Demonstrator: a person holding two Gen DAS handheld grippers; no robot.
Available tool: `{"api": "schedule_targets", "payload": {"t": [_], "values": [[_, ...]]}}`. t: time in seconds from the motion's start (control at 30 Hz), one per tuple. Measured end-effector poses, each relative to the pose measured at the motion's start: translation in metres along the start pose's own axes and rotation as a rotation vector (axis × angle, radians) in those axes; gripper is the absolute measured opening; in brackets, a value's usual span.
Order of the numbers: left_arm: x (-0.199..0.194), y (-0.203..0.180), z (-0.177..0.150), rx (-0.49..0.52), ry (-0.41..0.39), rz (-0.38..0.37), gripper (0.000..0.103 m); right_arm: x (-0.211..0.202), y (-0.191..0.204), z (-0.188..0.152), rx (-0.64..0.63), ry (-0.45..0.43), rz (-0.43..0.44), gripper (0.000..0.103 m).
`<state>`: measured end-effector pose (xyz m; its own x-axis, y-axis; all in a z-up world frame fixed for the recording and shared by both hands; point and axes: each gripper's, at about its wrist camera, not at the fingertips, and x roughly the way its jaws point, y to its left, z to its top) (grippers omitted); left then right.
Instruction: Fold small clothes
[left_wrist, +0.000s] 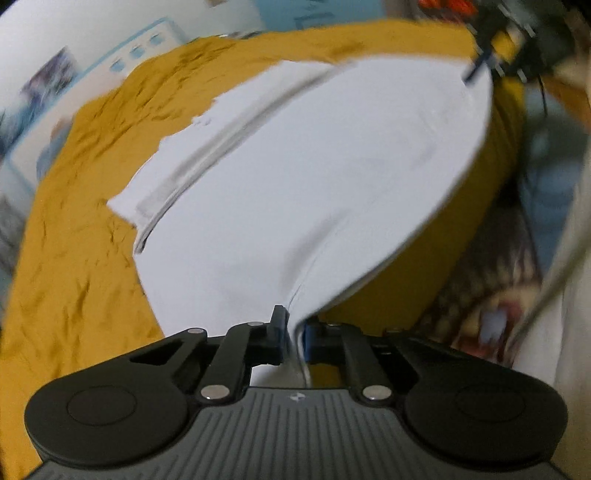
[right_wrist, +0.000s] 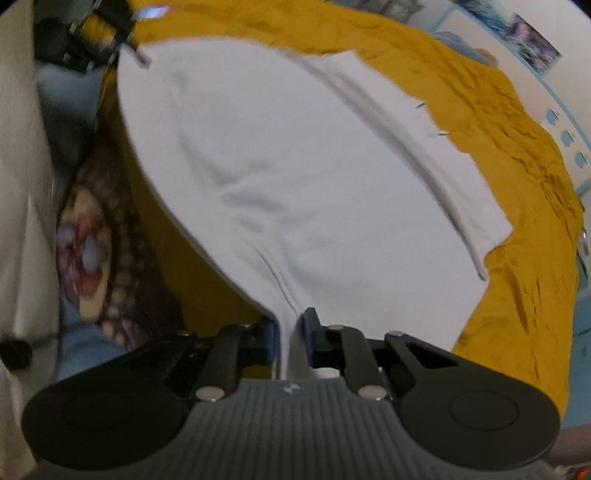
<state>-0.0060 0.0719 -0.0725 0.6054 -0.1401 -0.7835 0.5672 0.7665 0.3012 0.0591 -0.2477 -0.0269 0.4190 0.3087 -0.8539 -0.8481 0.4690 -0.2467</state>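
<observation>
Soft white cotton garment (left_wrist: 314, 177) lies spread over mustard-yellow cloth (left_wrist: 81, 229). Left gripper (left_wrist: 293, 332) and right gripper (right_wrist: 290, 332) each pinch near-edge corner. Light, limp, likely sags; hold corners.

white garment (left_wrist: 314, 177), mustard-yellow cloth (left_wrist: 81, 229)

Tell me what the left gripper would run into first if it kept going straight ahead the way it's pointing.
The white garment it is already shut on: the left gripper points along the lifted cloth, so it would push into that fabric first. Farther on, probably the right gripper; depth is unclear.
</observation>
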Motion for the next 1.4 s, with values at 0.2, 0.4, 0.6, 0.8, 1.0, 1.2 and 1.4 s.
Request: {"api": "schedule_targets", "payload": {"t": [0.2,0.4,0.6,0.8,1.0,1.2,1.4], "values": [[0.004,0.049,0.033,-0.124,-0.044,-0.005,0.009,-0.012,-0.045,0.032,0.107,-0.096,-0.056,0.002],[0.039,0.108,0.058,-0.28,-0.041,-0.061,0.009,0.02,-0.089,0.064,0.138,-0.108,-0.094,0.0],[0.097,0.152,0.054,-0.466,0.01,-0.159,0.011,0.071,-0.127,0.085,0.201,-0.085,-0.079,0.0],[0.116,0.176,0.043,-0.573,0.035,-0.218,0.042,0.115,-0.146,0.091,0.248,-0.017,-0.054,0.006],[0.11,0.199,0.043,-0.675,-0.01,-0.197,0.052,0.116,-0.16,0.093,0.323,-0.053,-0.128,0.032],[0.096,0.232,0.037,-0.843,-0.084,-0.158,0.052,0.108,-0.181,0.097,0.443,-0.082,-0.14,0.05],[0.08,0.252,0.026,-0.948,-0.129,-0.21,0.056,0.093,-0.204,0.094,0.65,-0.141,-0.034,0.053]]}}
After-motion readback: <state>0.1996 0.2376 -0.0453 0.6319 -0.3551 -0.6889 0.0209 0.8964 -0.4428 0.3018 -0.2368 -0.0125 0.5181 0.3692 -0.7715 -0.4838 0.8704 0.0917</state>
